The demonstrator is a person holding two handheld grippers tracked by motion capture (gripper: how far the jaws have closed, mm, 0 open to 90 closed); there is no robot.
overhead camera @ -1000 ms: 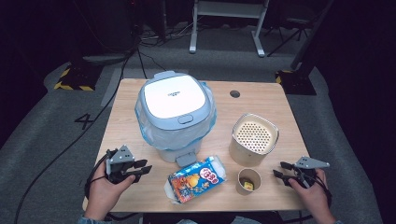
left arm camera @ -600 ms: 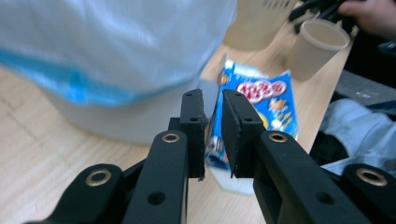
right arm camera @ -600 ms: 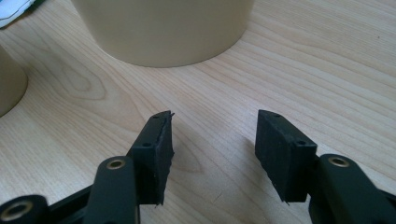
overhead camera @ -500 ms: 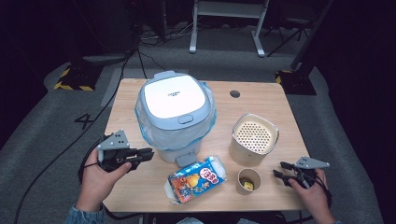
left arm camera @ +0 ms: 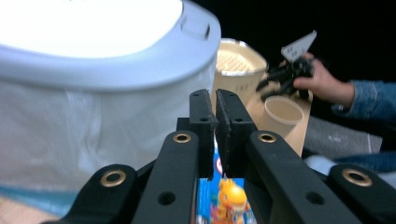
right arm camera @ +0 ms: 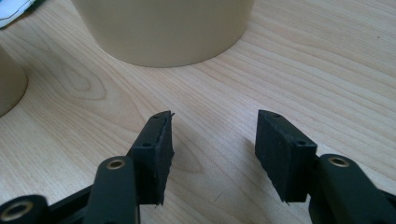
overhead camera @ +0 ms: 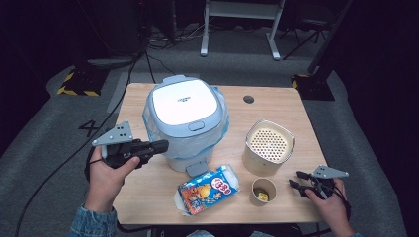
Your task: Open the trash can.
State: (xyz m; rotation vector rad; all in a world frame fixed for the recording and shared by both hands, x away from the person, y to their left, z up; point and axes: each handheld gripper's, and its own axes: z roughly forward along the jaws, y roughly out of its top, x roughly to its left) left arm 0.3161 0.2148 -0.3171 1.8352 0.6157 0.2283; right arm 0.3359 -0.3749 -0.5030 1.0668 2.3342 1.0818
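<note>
You are looking at a large white-lidded, pale blue bin [overhead camera: 185,123] lined with a clear plastic bag, sitting upright with its lid closed at the table's left centre. Its front is standing just behind a colourful snack packet [overhead camera: 206,189] that is lying flat.

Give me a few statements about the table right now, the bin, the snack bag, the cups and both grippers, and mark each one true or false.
1. The white lid of the bin is down. True.
2. The left gripper has its jaws wide open. False: in the left gripper view they stand together with nothing between them.
3. The right gripper is shut on the small paper cup. False: its jaws are apart over bare table, holding nothing.
4. The snack bag lies flat in front of the bin. True.
5. The perforated tan container stands to the right of the bin. True.
</note>
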